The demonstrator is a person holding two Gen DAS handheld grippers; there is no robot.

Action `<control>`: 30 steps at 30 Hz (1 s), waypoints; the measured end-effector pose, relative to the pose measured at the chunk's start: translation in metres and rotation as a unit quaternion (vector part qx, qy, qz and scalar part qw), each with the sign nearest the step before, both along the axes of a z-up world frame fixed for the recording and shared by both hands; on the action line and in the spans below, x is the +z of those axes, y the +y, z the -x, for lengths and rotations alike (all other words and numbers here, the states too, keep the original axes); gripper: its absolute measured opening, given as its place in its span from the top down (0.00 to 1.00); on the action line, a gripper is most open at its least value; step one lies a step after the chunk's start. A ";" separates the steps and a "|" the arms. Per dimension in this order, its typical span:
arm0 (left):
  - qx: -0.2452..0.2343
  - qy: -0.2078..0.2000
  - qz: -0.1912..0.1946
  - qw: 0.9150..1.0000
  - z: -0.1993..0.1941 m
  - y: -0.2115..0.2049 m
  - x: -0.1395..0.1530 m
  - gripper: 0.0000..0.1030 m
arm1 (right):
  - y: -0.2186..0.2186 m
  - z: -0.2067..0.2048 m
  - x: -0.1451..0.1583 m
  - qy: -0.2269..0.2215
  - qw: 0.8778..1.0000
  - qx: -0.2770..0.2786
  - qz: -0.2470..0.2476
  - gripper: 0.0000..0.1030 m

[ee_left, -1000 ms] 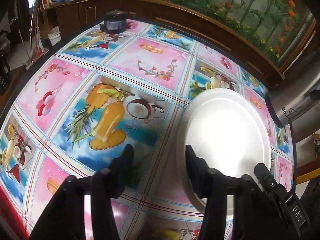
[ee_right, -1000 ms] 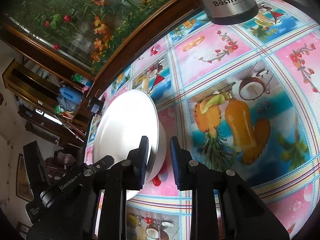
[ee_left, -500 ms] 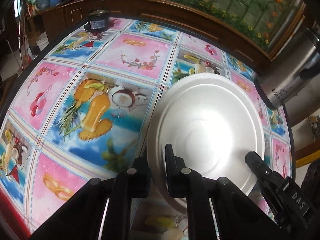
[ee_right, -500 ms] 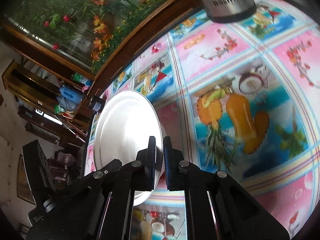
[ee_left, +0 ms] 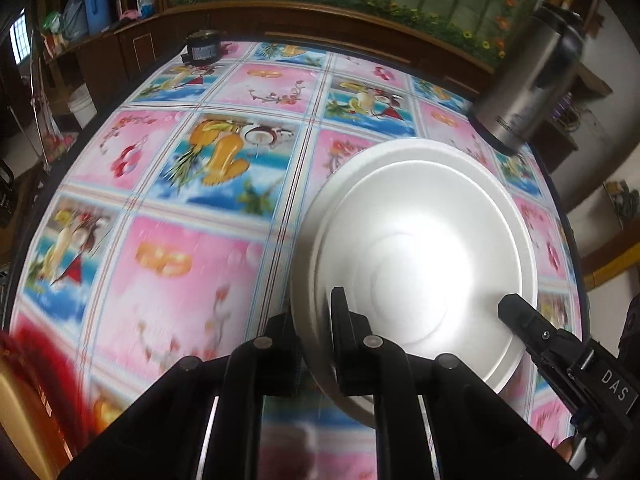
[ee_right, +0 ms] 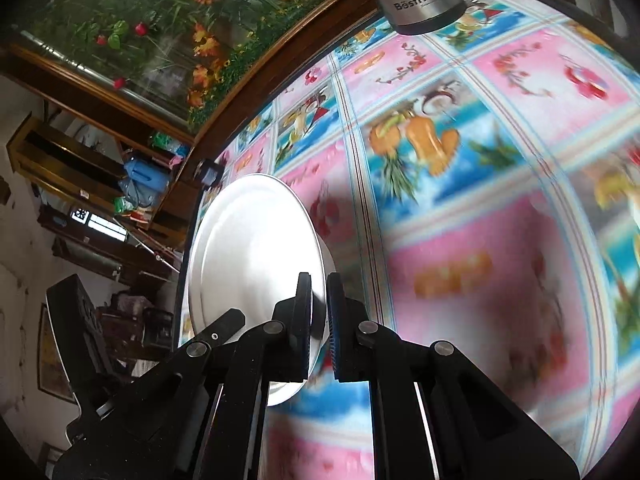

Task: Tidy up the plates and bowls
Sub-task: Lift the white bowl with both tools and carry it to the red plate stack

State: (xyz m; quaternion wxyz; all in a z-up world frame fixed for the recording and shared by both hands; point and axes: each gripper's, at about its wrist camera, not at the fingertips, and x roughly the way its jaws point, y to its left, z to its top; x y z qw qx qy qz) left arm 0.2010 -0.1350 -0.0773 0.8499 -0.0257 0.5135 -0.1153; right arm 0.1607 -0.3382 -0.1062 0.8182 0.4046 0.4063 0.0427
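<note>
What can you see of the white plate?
The plate is round, plain white, matte, with a broad rim, a sloped well and a small flat centre circle. It looks light, maybe foam or plastic. It is lifted and tilted above the tablecloth. The left gripper pinches its near-left rim, the right gripper pinches the opposite edge. Nothing lies on it.

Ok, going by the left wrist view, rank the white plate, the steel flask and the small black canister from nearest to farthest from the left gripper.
1. White plate: held at its near-left rim between the fingers of the left gripper.
2. Steel flask: far right, standing at the table's edge beyond the plate.
3. Small black canister: far left corner of the table, farthest back.
</note>
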 end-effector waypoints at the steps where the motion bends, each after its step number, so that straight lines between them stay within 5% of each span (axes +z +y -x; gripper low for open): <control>1: -0.002 -0.003 0.000 1.000 0.007 0.002 0.003 0.89 | 0.002 0.010 0.003 -0.002 1.000 0.002 -0.001 0.93; 9: 0.009 -0.061 -0.011 0.998 0.072 0.045 0.043 0.88 | 0.039 0.066 0.041 -0.040 0.999 0.029 0.011 0.93; 19: 0.077 -0.114 -0.022 0.990 0.129 0.155 0.088 0.88 | 0.137 0.089 0.085 -0.090 0.988 0.123 0.010 0.93; 30: 0.153 -0.094 -0.037 0.983 0.156 0.267 0.078 0.87 | 0.264 0.091 0.091 -0.093 0.966 0.238 0.024 0.93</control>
